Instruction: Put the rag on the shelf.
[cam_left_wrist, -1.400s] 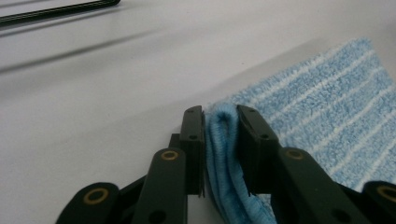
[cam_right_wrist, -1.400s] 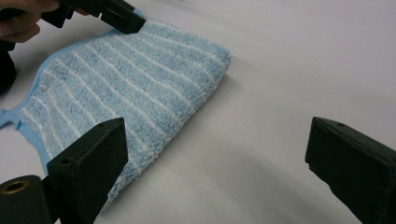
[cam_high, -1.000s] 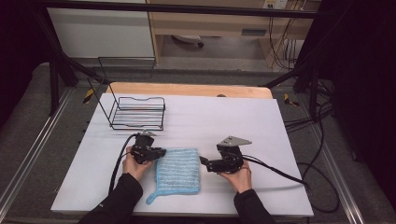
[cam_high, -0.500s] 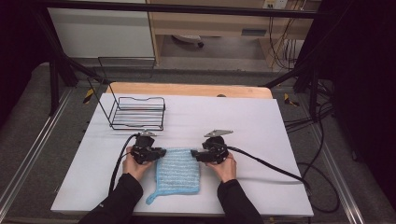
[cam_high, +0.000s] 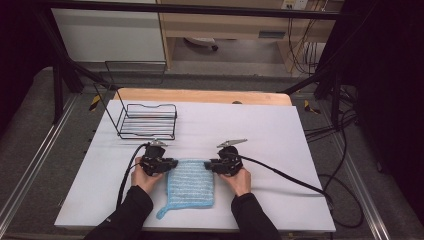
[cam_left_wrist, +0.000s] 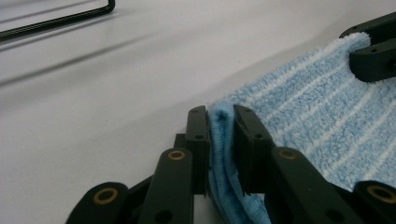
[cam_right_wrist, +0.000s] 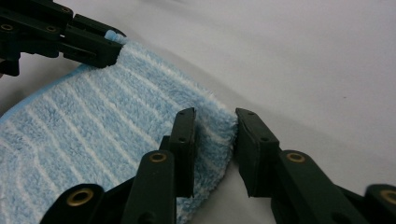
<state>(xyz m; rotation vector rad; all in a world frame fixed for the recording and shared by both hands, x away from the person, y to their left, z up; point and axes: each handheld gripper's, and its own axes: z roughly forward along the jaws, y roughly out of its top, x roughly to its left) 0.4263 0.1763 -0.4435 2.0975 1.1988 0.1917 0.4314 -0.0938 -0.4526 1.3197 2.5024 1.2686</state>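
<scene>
A light blue cloth with white stripes (cam_high: 190, 187) lies flat on the white table (cam_high: 260, 130), close to the near edge. My left gripper (cam_high: 169, 164) is shut on the cloth's far left corner; in the left gripper view (cam_left_wrist: 220, 116) the folded edge is squeezed between the jaws and the cloth (cam_left_wrist: 317, 107) spreads away to the right. My right gripper (cam_high: 211, 165) is at the far right corner. In the right gripper view (cam_right_wrist: 214, 122) its jaws stand apart, straddling that corner of the cloth (cam_right_wrist: 107, 121). The left gripper (cam_right_wrist: 93, 44) shows across the cloth.
A black wire basket (cam_high: 147, 121) stands on the table's far left, just beyond my left hand. A wooden board (cam_high: 200, 96) edges the far side. Cables (cam_high: 285, 175) trail right from my right gripper. A loop hangs off the cloth's near left corner (cam_high: 161, 215).
My right gripper has moved left and a little forward onto the cloth's far right corner. The left gripper has kept its hold in place.
</scene>
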